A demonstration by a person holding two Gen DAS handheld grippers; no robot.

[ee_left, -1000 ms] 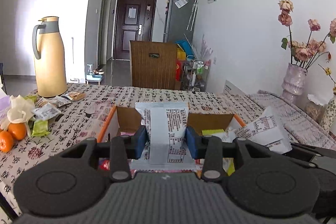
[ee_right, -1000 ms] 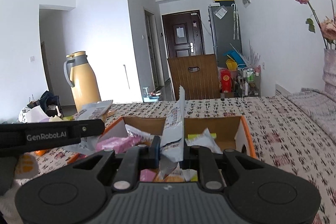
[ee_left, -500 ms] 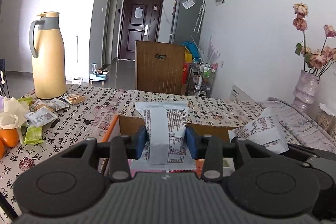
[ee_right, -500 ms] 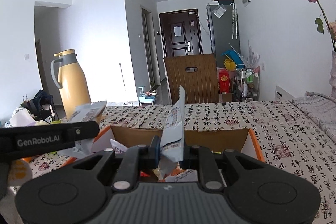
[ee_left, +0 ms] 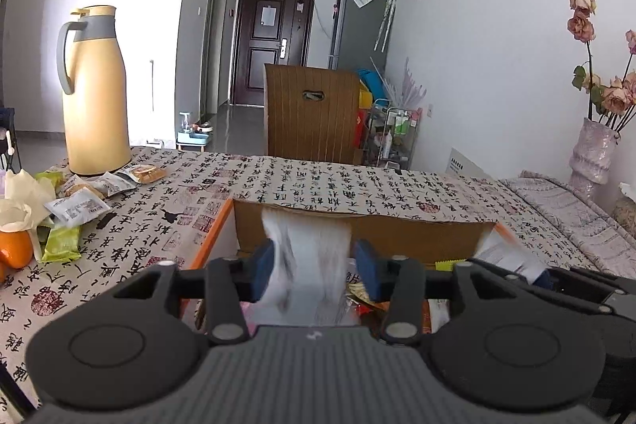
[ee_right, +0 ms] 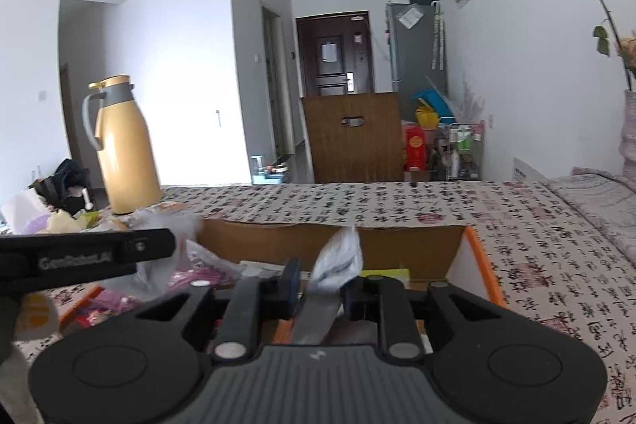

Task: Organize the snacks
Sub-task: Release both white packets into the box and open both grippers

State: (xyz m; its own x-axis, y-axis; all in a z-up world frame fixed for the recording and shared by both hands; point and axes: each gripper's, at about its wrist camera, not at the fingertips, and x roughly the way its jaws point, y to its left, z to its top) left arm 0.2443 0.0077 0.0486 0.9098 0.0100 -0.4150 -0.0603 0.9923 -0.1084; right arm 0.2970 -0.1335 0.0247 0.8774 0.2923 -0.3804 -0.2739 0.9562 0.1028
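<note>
Packets blur upright, long axes vertical, over the cardboard box point(ee_left: 357, 233): left gripper point(ee_left: 314, 265) and right gripper point(ee_right: 320, 283) have just been opening, fingers loose around white packet point(ee_left: 308, 257) and grey packet point(ee_right: 338, 259).

Bright daylight indoors, soft and even, strongest from the left side where the white wall behind the yellow thermos point(ee_left: 93, 94) blows out. Shadows weak; only faint ones under the snack packs on the tabletop point(ee_left: 318, 181). Heavy fisheye: walls and door frames bow, dark vignette in the corners of both views. Background sharp. Motion blur on the white packet point(ee_left: 308, 265) between the left fingers and on the crumpled packet point(ee_right: 338, 261) between the right fingers; print unreadable on both. In the right wrist view the thermos edge and tabletop pattern are slightly smeared. Dark hallway door point(ee_left: 272, 42) reads underexposed.
</note>
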